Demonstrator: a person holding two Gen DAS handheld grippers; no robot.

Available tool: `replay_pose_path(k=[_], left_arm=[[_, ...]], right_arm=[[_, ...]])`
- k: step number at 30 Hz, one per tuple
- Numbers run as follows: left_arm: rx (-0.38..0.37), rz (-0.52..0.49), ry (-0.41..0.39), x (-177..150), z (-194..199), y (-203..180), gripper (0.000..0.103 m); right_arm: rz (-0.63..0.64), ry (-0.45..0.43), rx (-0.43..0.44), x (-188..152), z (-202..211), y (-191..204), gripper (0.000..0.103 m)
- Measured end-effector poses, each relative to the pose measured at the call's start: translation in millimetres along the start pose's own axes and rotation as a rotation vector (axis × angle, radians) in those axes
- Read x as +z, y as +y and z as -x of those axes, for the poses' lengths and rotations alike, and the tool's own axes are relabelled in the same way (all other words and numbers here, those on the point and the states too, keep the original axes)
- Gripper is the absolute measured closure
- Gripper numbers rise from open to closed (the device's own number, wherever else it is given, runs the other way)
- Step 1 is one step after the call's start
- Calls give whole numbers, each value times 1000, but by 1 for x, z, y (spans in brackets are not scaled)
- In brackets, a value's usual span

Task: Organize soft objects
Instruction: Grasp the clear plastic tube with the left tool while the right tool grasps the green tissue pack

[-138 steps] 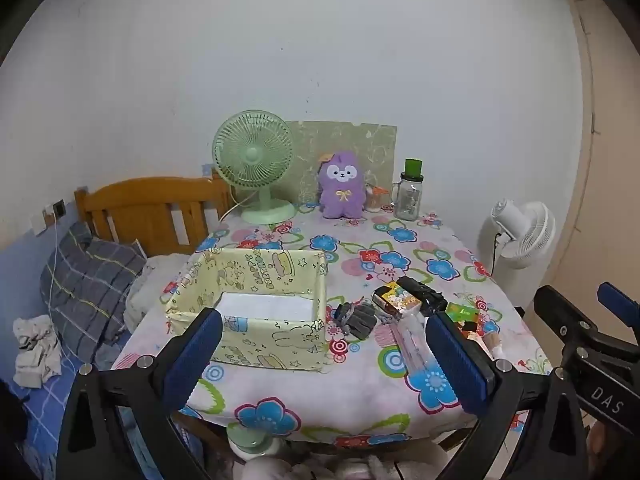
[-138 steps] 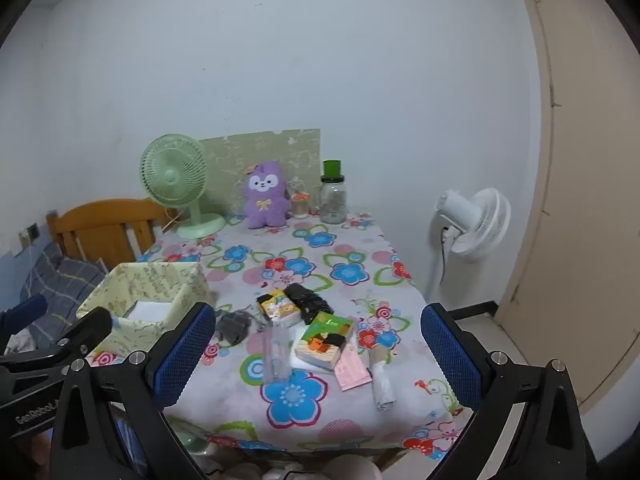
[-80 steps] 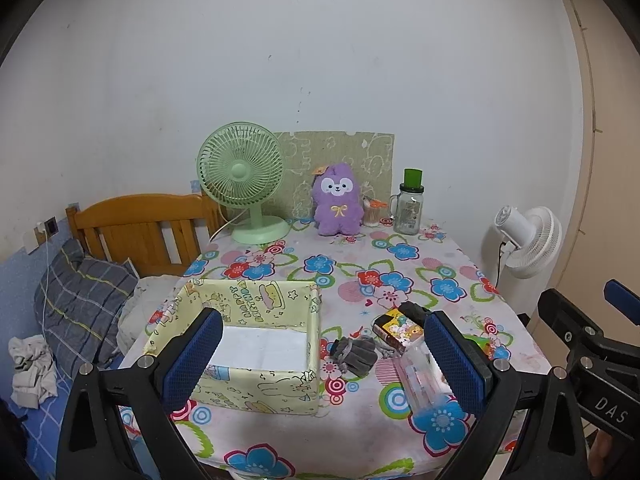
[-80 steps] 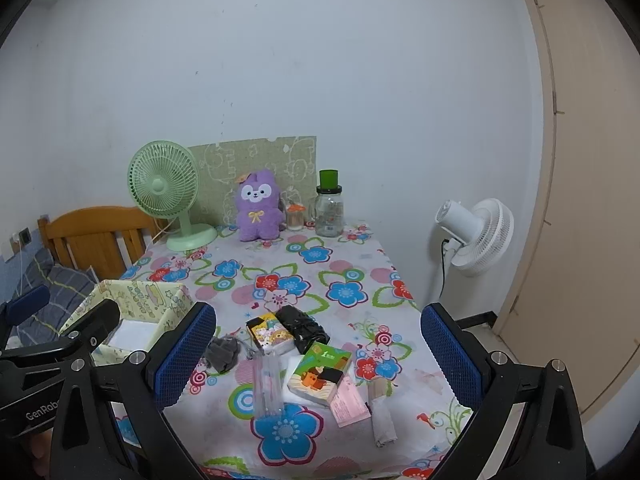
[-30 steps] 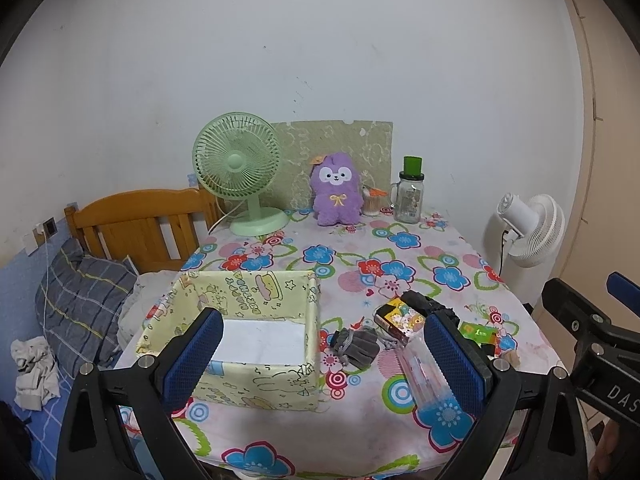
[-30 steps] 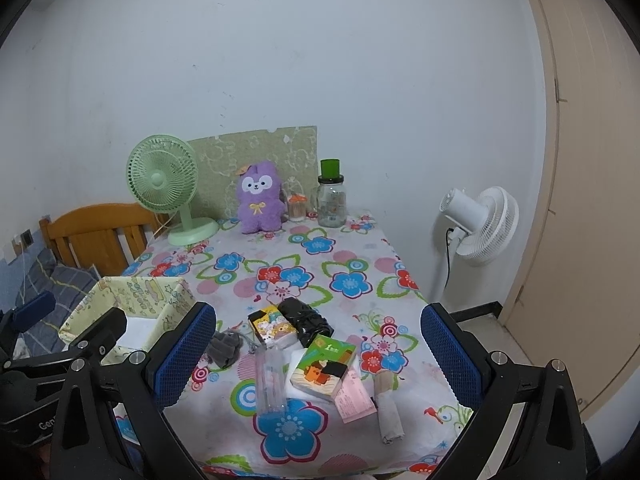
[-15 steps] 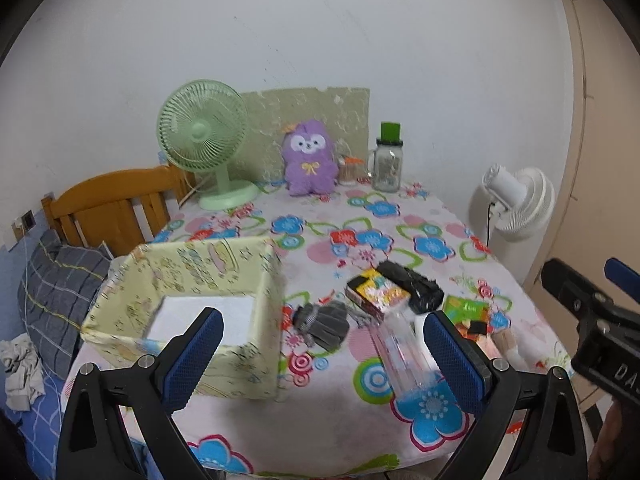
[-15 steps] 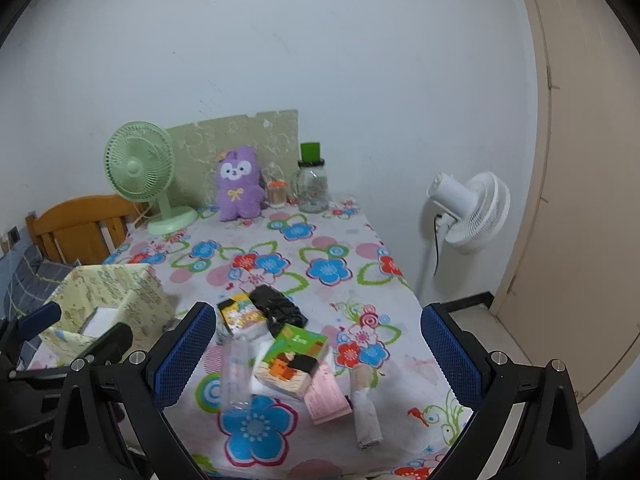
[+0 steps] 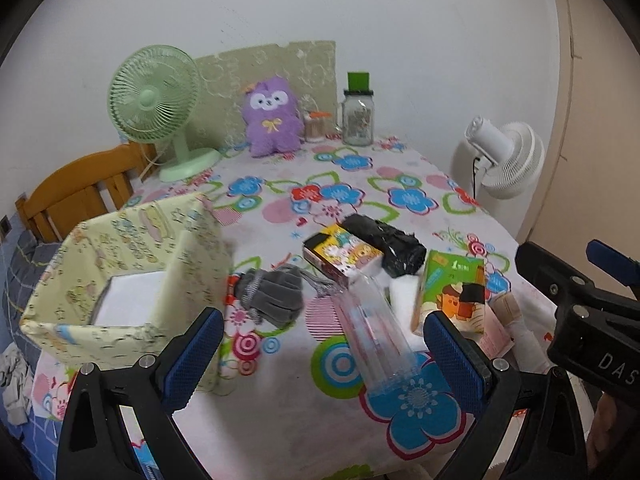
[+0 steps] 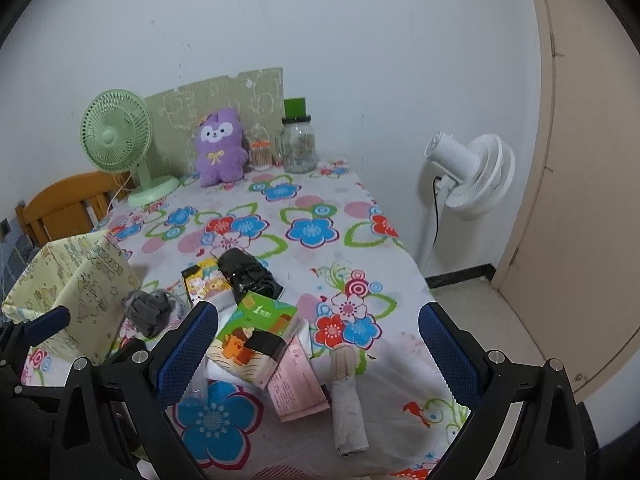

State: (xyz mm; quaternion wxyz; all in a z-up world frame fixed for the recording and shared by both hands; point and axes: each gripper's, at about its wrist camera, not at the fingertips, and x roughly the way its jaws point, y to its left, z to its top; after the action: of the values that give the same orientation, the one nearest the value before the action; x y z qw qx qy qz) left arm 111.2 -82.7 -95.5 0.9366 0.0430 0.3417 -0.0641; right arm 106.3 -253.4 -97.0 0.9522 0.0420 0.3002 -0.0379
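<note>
A grey knitted glove [image 9: 272, 294] lies on the flowered tablecloth beside a pale yellow fabric storage box [image 9: 132, 272]; both also show in the right wrist view, the glove [image 10: 148, 308] and the box [image 10: 76, 284]. A black soft bundle [image 9: 386, 244] lies behind a small colourful carton [image 9: 342, 254]. A purple plush toy [image 9: 274, 116] sits at the table's back. My left gripper [image 9: 320, 356] is open above the near table edge, with the glove ahead of it to the left. My right gripper [image 10: 318, 354] is open over a green booklet [image 10: 256, 332] and a rolled grey cloth [image 10: 348, 416].
A clear plastic case [image 9: 372, 332], a pink paper [image 10: 296, 384], a green desk fan [image 9: 160, 104], a glass jar with a green lid [image 9: 358, 114] and a small orange-lidded jar [image 9: 316, 126] are on the table. A white floor fan [image 10: 468, 180], a door [image 10: 580, 200] and a wooden bed frame [image 9: 76, 200] surround it.
Both grippers have moved forward and lower towards the table, so the objects look larger and nearer. Both stay open and empty. Nothing on the table has moved.
</note>
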Motion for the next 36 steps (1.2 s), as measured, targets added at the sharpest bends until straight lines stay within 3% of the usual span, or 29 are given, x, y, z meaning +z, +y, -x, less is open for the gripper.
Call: replay_pose_path(k=[15, 27, 32, 34, 36], left_arm=[[-16, 4, 161, -12, -58, -9, 18], [-45, -4, 185, -14, -72, -16, 23], [-77, 7, 195, -13, -73, -13, 43], [-68, 1, 195, -14, -72, -12, 57], [-42, -17, 211, -15, -74, -12, 62]], right_arm=[[-4, 87, 38, -9, -45, 8, 2], [29, 133, 59, -11, -64, 23, 2], [28, 148, 61, -11, -70, 25, 2], [35, 152, 64, -12, -73, 29, 2], [48, 154, 64, -12, -74, 32, 2]])
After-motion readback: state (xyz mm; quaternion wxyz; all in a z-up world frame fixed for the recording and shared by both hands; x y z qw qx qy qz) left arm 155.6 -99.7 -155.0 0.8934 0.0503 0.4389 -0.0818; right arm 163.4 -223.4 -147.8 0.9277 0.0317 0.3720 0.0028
